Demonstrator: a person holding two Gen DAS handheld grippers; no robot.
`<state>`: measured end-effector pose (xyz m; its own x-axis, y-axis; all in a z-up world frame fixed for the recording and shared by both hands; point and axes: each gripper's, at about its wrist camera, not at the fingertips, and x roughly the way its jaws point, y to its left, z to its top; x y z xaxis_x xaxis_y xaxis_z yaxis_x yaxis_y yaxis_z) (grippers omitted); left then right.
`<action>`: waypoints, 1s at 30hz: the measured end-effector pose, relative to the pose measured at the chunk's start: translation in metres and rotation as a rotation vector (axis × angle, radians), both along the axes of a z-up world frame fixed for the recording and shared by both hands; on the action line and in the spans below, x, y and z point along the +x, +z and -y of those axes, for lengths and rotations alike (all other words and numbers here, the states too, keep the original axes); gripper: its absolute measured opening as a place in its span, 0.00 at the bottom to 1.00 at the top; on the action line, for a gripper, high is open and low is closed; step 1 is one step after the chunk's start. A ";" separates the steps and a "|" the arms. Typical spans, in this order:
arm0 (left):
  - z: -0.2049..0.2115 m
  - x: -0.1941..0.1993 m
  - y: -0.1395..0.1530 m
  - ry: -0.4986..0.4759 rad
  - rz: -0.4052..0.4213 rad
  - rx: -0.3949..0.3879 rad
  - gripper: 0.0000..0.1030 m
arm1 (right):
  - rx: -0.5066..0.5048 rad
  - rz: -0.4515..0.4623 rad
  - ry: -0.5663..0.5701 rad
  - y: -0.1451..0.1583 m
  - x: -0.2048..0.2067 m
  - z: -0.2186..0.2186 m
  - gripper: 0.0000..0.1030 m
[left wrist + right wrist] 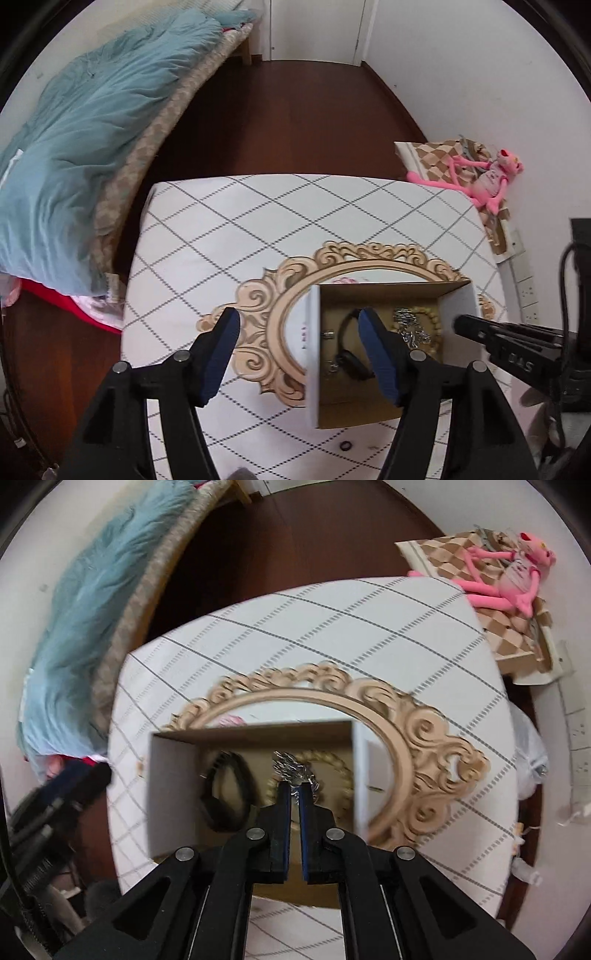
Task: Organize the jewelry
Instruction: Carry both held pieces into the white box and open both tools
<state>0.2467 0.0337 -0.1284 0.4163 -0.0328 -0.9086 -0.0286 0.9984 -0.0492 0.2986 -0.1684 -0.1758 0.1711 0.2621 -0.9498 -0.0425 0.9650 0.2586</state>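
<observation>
The right gripper [294, 788] has its two blue-padded fingers [283, 812] drawn narrow, and a tangle of silver chain [286, 766] sits in the slim gap at their tips and spills up beyond them. The view is blurred, so whether the pads press on the chain cannot be told. The left gripper [297, 319] stands wide, its two fingers [225, 343] well apart and nothing gripped: one finger hangs over the table outside the box, the other over the box's inside, straddling its white left wall.

Below both grippers is one open cardboard box [173, 775], white outside and brown inside. It holds three pieces that can be counted: the silver chain, one black band [225, 794] curled in a loop on the left part of the floor, and one string of cream beads [332, 766] lying in a ring to the right, beneath the chain. Two small metal bits show near the band in the left wrist view, too small to name.

The box rests on one oval mirror [424, 746] with a carved, scrolled frame, lying flat on one table [332, 627] covered in a white cloth with grey diamond lines. One small dark ring [345, 446] lies on the cloth just in front of the box.

Beyond the table are one bed with a blue quilt [92, 129] and one pink plush toy [487, 177] against the wall.
</observation>
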 end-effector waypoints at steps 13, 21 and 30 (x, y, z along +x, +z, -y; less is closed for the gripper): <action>0.007 -0.034 -0.011 0.036 0.045 0.122 0.99 | -0.228 0.103 0.041 0.008 -0.056 0.001 0.94; 0.011 -0.051 -0.012 0.038 0.047 0.117 0.99 | -0.266 0.161 0.006 0.011 -0.078 0.001 0.94; 0.012 -0.081 0.017 0.045 0.115 0.128 0.99 | -0.277 0.245 -0.028 0.041 -0.102 0.004 0.94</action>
